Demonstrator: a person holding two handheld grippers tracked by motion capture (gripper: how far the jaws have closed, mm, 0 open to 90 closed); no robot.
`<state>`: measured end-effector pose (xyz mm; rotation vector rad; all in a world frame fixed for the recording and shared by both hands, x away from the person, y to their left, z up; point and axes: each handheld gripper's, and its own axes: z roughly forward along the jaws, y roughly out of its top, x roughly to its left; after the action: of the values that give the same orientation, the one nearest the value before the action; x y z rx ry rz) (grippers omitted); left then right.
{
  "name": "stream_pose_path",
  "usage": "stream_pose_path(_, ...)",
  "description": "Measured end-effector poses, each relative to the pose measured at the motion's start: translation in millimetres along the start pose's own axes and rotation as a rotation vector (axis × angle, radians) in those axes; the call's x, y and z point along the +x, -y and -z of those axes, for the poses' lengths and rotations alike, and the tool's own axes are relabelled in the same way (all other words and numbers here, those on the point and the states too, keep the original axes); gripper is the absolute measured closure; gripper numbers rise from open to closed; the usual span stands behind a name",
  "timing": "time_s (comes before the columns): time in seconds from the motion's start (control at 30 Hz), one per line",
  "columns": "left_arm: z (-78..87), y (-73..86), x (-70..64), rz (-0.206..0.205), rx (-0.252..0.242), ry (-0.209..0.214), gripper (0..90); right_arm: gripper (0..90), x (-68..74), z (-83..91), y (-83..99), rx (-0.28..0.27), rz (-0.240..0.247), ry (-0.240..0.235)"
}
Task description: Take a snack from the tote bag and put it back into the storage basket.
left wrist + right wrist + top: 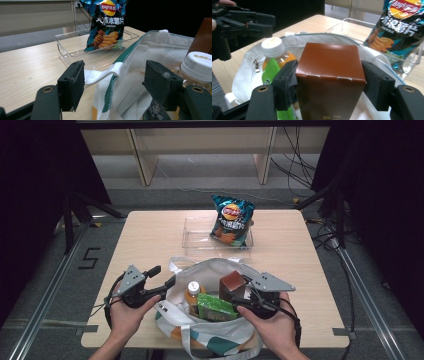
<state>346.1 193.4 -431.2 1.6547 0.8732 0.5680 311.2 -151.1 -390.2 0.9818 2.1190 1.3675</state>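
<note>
Tabletop [150,240]: one, pale wood-grain laminate, rectangular; its near edge is partly covered by the bag and the person's forearms.

Tote bag [210,332]: one, soft white cloth with teal and orange patches and a white strap, standing open at the near middle of the tabletop. Its bottom is cut off by the lower edge of the high view, and its interior is mostly hidden by the contents.

Clear tray [192,232]: one, transparent hard plastic, shallow and rectangular, at the far middle, apart from the bag.

Crisp packet [231,220]: one, glossy dark-blue foil, crinkled, leaning upright in the right part of the tray. Its top is cut off in both gripper views.

Brown box [329,75]: one, smooth glossy card, tall and square-edged, upright in the right part of the bag's mouth. Its lower part is out of sight.

Green packet [214,307]: one, flat, shiny, in the bag just near of the box; print too small to read.

Bottle [193,292]: one, clear plastic with orange liquid and a white screw cap, upright in the bag's left part; body mostly hidden.

Right tool [329,82]: black padded jaws clamped on the two sides of the brown box.

Left tool [117,85]: jaws spread wide at the bag's left rim, with strap and rim cloth lying between them, ungripped.
</note>
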Motion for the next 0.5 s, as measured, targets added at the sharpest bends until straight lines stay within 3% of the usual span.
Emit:
stream_pose_path(0.07, -0.1, 0.1, 0.0, 0.000, 0.000, 0.000, 32.3, 34.7, 1.4, 0.3, 0.0, 0.007, -0.029, 0.008)
stream_pose_path(0.2, -0.1, -0.1, -0.3, 0.001, -0.001, 0.000, 32.3, 28.5, 1.9, -5.8, 1.1, -0.001, -0.021, 0.027)
stream_pose_path(0.27, -0.1, -0.1, -0.2, 0.000, 0.000, 0.000, 32.3, 27.3, 2.5, -7.2, 1.7, 0.029, -0.032, 0.025)
stream_pose_path(0.43, -0.3, 0.1, -0.2, -0.001, 0.001, 0.001, 32.3, 26.9, 3.9, -12.7, 1.6, 0.026, -0.033, 0.024)
stream_pose_path(0.47, -0.3, 0.1, -0.3, 0.000, 0.000, 0.001, 32.3, 26.7, 3.3, -13.8, 0.6, 0.028, -0.008, 0.029)
stream_pose_path(0.5, -0.3, 0.0, -0.4, 0.000, 0.000, 0.003, 32.3, 26.6, 5.8, -14.5, 0.2, 0.035, -0.033, 0.026)
